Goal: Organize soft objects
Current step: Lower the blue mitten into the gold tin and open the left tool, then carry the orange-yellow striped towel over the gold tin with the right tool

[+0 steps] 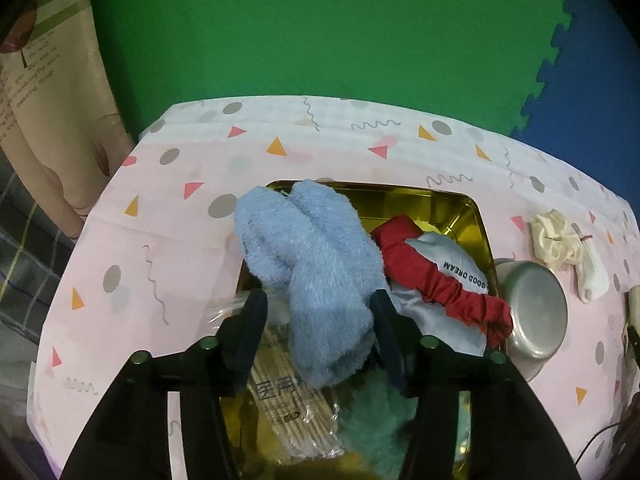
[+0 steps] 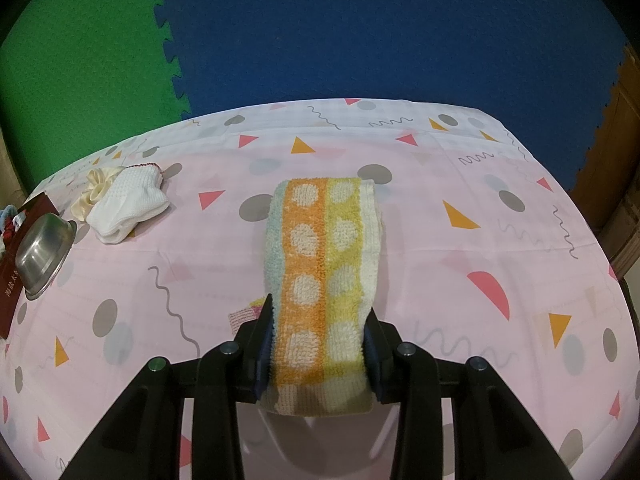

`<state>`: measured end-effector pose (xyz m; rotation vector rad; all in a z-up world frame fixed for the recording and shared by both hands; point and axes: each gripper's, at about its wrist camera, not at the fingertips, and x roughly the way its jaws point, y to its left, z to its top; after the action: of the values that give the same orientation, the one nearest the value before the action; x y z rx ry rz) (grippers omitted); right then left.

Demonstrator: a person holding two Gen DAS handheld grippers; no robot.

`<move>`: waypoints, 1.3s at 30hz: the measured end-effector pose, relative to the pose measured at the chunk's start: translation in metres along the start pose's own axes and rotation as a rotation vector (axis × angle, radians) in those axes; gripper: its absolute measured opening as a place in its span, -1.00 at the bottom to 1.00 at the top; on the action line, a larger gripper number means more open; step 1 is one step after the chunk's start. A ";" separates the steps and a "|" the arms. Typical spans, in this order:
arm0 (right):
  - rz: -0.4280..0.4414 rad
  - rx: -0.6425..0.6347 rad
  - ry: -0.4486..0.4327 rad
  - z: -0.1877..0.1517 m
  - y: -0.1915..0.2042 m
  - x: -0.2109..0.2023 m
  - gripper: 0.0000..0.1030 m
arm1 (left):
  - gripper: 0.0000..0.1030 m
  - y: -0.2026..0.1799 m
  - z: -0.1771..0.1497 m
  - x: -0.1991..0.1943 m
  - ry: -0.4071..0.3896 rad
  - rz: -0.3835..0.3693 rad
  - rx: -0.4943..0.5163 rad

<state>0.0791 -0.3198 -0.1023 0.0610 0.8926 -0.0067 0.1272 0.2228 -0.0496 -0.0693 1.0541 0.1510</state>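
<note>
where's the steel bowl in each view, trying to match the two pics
Left wrist view: steel bowl upside down at right, just beyond the gold tin's right rim.
Right wrist view: steel bowl at far left edge, tilted on a dark red box.
Shared landmark: the white sock beside it.

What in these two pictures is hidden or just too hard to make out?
- Left wrist view: much of the gold tin's inside, covered by the blue fuzzy cloth and red fabric.
- Left wrist view: the packet's label, partly hidden behind the cloth.
- Right wrist view: the small pink item, mostly behind the jaws and striped towel.
- Right wrist view: the dark red box, cut off by the frame's edge.
</note>
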 end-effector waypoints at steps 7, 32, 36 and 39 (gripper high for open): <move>-0.001 0.000 0.000 0.000 0.002 0.000 -0.25 | 0.04 0.001 -0.015 -0.018 -0.027 0.044 -0.002; -0.056 -0.010 -0.007 0.000 0.007 -0.004 -0.31 | 0.44 0.000 -0.103 -0.071 -0.166 0.169 -0.150; -0.073 -0.011 -0.002 -0.001 0.012 -0.006 -0.33 | 0.48 0.008 -0.113 -0.071 -0.179 0.190 -0.170; -0.086 -0.037 0.002 -0.002 0.020 -0.010 -0.34 | 0.49 0.011 -0.117 -0.072 -0.184 0.204 -0.179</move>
<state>0.0723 -0.2997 -0.0947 -0.0116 0.8961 -0.0706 -0.0098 0.2122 -0.0449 -0.1074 0.8610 0.4288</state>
